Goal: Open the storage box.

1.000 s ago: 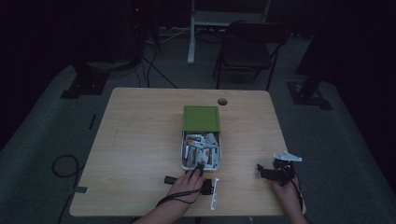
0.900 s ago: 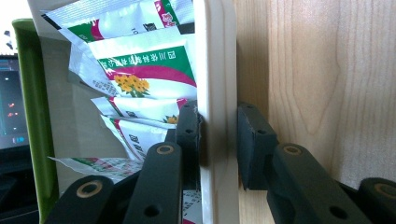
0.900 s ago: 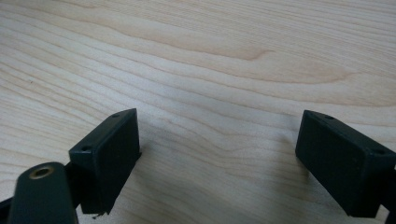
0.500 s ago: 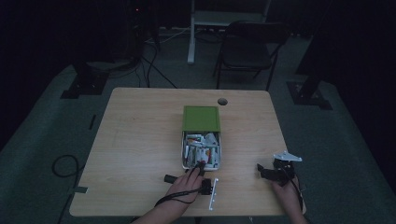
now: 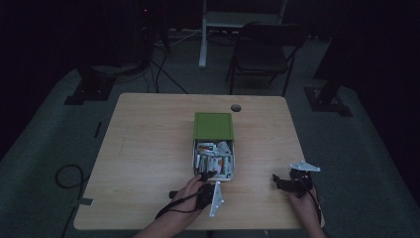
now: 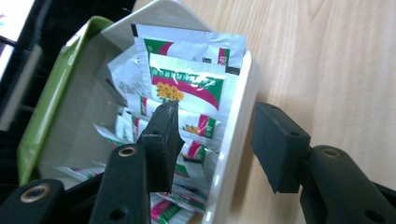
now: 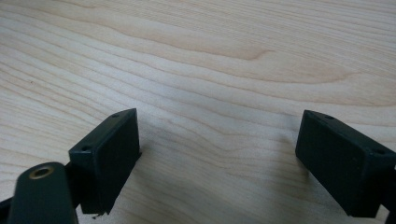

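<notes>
My left hand-held gripper (image 6: pixel 212 140) straddles the box wall (image 6: pixel 233 140), spread; sachets (image 6: pixel 187 88) probably light, slippery—pinch a top edge.

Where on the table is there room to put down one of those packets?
The bare wood left of the white box of packets is free, and so is the far edge beside the round hole. The near edge is crowded by both hand-held grippers.

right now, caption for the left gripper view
Open left gripper straddling the white box wall, one jaw among the sachets.
</notes>
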A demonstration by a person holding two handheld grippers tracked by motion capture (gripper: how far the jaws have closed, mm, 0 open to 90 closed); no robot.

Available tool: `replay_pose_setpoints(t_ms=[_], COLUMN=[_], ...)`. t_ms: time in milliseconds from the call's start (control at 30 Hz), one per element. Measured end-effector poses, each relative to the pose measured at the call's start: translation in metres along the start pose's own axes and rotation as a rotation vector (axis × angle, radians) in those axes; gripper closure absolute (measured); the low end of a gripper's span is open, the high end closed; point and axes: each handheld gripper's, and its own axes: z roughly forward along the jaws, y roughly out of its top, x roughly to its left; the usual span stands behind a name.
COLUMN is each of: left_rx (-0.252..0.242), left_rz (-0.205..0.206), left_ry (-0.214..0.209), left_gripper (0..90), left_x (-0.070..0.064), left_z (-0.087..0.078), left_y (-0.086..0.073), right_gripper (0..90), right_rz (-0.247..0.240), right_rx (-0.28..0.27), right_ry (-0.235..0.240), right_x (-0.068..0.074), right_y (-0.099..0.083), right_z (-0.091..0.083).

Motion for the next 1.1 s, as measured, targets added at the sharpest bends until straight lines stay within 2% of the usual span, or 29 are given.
replay_pose_setpoints(t_ms=[200,433,600,767,933,1100], left_rx=[-0.044,-0.088,-0.106,-0.111,-0.107,-0.096], left_rz=[-0.127,-0.218,-0.273,-0.305,-0.353,-0.375], left_ry=[-0.044,-0.082,-0.087,-0.076,-0.037,-0.015], left_gripper=[52.3,52.3,52.4,52.4,53.1,53.0], left_x=[0.013,0.02,0.026,0.033,0.043,0.048], left_z=[-0.01,-0.018,-0.026,-0.035,-0.043,-0.048], left_y=[-0.009,-0.021,-0.03,-0.039,-0.053,-0.063], right_gripper=[13.2,13.2,13.2,13.2,13.2,13.2], right_rz=[0.0,0.0,0.0,0.0,0.0,0.0], right_rx=[0.0,0.0,0.0,0.0,0.0,0.0], right_ry=[0.0,0.0,0.0,0.0,0.0,0.0], right_x=[0.0,0.0,0.0,0.0,0.0,0.0], right_y=[0.0,0.0,0.0,0.0,0.0,0.0], right_z=[0.0,0.0,0.0,0.0,0.0,0.0])
